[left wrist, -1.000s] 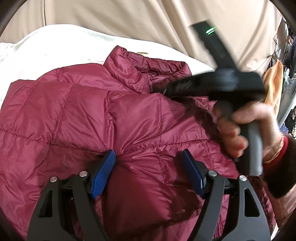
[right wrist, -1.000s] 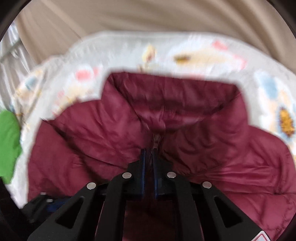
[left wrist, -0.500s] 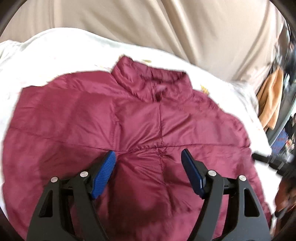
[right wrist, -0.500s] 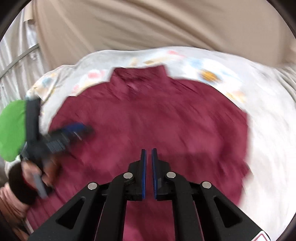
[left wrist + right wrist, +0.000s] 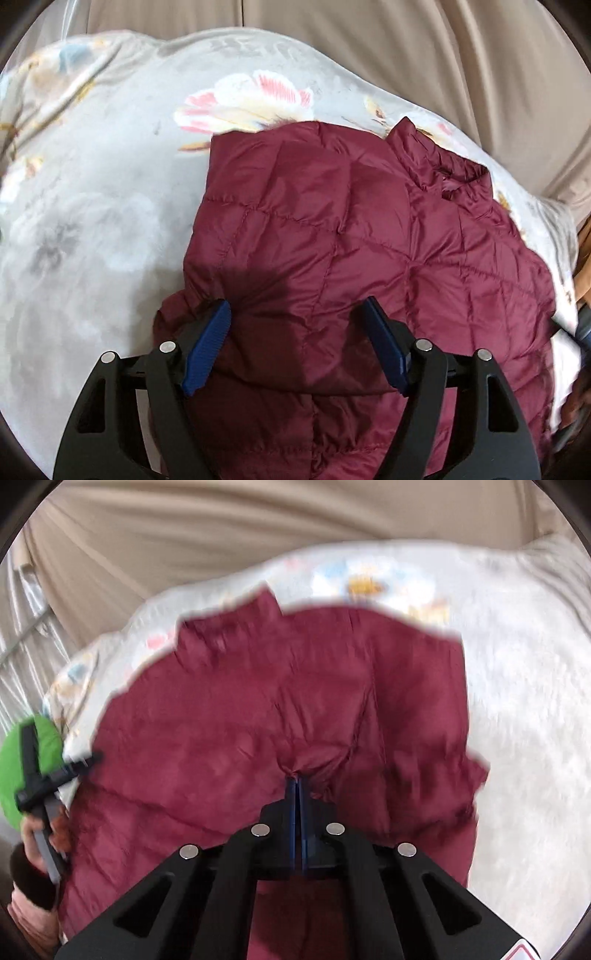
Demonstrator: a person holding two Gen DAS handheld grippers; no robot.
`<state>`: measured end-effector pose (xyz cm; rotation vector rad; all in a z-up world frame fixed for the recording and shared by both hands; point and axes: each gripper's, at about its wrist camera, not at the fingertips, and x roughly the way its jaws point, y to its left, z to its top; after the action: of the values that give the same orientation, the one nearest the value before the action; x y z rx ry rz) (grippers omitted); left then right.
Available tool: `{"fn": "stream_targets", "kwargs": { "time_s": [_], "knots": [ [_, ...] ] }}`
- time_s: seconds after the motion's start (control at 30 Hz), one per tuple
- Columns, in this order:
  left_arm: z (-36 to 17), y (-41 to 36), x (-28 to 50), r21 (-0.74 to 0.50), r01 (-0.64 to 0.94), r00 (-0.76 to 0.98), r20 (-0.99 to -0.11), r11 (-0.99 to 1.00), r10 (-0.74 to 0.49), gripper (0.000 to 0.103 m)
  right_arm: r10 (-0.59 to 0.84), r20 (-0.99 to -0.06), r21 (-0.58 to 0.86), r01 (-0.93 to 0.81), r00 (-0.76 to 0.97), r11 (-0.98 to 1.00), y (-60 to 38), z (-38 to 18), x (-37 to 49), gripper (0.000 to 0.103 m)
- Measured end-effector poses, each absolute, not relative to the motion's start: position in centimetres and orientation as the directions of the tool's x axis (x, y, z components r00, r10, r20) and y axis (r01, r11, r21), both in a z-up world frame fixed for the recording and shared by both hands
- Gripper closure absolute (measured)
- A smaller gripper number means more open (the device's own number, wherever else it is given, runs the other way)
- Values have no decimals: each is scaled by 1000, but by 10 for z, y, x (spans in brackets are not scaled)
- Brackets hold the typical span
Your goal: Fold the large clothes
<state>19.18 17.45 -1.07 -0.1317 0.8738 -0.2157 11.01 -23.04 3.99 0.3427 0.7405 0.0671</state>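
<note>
1. Your left hand-held gripper (image 5: 297, 345) hangs low in the centre of its frame, blue pads (image 5: 207, 347) spread wide and holding nothing, right over the maroon quilted jacket (image 5: 369, 258).
2. The jacket lies on a floral bedsheet (image 5: 92, 184) and fills the centre and right of the left view, with its stand-up collar (image 5: 439, 166) at upper right.
3. A quilted panel is folded across the jacket's body; its straight edge runs down the middle-left of the frame, and its lower hem crosses between your left fingers.
4. The left pad sits just at that folded layer's lower left corner; whether it touches the fabric, you can't tell from here.
5. Over to the right view: your right hand-held gripper (image 5: 297, 781) is pressed together on a small bunch of the jacket (image 5: 258, 709), fabric puckering at the fingertips in the frame's centre.
6. This view is blurred, but the maroon spreads across the middle of the frame, with the sheet (image 5: 517, 701) bare to its right.
7. At the far left edge of the right view you can see your other hand (image 5: 33, 853) gripping the black tool, in front of a green object (image 5: 48, 738).
8. Beige curtain (image 5: 406, 55) fills the top of both frames.
</note>
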Motion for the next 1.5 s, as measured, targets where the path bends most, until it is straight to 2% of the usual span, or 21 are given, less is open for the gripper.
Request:
{"fn": "stream_targets", "kwargs": {
  "time_s": [0.1, 0.13, 0.23, 0.3, 0.4, 0.43, 0.53, 0.57, 0.63, 0.7, 0.77, 0.93, 1.03, 1.13, 1.17, 1.2, 1.27, 1.3, 1.33, 1.37, 1.5],
  "knots": [
    [-15, 167, 190, -173, 152, 620, -750, 973, -230, 32, 148, -579, 329, 63, 802, 942, -238, 62, 101, 102],
    [-18, 163, 190, -153, 154, 623, -752, 976, -216, 32, 146, -599, 333, 79, 788, 940, -241, 56, 106, 102],
    [-23, 153, 189, -80, 160, 638, -752, 984, -165, 31, 86, -767, 231, 149, 635, 962, -242, -4, 138, 103],
    [-21, 152, 188, -64, 161, 639, -754, 985, -154, 31, 93, -762, 252, 161, 641, 954, -243, -14, 136, 103],
    [-11, 164, 173, -68, 153, 641, -752, 986, -151, 32, 61, -745, 260, 204, 664, 944, -249, 13, 117, 101],
    [-5, 170, 161, -72, 160, 644, -748, 984, -160, 31, 36, -733, 239, 208, 679, 948, -250, 27, 100, 99],
    [7, 189, 120, -70, 196, 640, -747, 978, -181, 24, 65, -697, 264, 172, 714, 949, -255, 49, 47, 84],
    [8, 198, 106, -86, 202, 624, -756, 976, -196, 18, 87, -691, 283, 157, 718, 946, -257, 50, 34, 72],
    [5, 223, 74, -188, 220, 561, -778, 957, -282, 16, 159, -677, 337, 110, 718, 935, -261, 47, -13, 55],
    [-6, 249, 47, -322, 197, 489, -787, 926, -377, 15, 219, -669, 380, 74, 710, 922, -267, 38, -54, 50],
    [-15, 272, 24, -409, 148, 458, -778, 901, -429, 15, 254, -680, 409, 68, 687, 910, -269, 25, -98, 47],
    [-31, 302, -16, -511, 63, 465, -745, 857, -479, 15, 267, -695, 464, 133, 667, 876, -272, -1, -164, 46],
    [-32, 296, -28, -493, 90, 478, -741, 865, -472, 15, 345, -633, 596, 152, 693, 789, -276, -20, -176, 45],
    [-30, 282, -32, -457, 129, 473, -752, 880, -459, 16, 385, -595, 647, 137, 706, 750, -268, -28, -173, 43],
    [-30, 280, -32, -453, 140, 470, -752, 881, -462, 20, 383, -600, 643, 139, 702, 753, -263, -29, -169, 43],
    [-29, 276, -34, -454, 153, 466, -750, 878, -469, 34, 373, -609, 632, 144, 700, 762, -259, -29, -167, 46],
    [-25, 275, -38, -469, 164, 463, -740, 868, -487, 52, 349, -607, 611, 138, 714, 780, -251, -24, -166, 75],
    [-22, 276, -40, -469, 167, 472, -734, 867, -488, 69, 348, -587, 613, 121, 731, 780, -249, -20, -168, 85],
    [-15, 277, -45, -462, 180, 491, -722, 868, -486, 79, 348, -568, 617, 107, 746, 779, -249, -16, -173, 92],
    [-10, 278, -48, -456, 182, 505, -717, 871, -480, 93, 348, -529, 619, 72, 774, 782, -247, -7, -180, 95],
    [32, 295, -75, -523, 232, 594, -592, 820, -545, 99, 352, -382, 617, -48, 854, 786, -244, 32, -209, 99]
  ]
}}
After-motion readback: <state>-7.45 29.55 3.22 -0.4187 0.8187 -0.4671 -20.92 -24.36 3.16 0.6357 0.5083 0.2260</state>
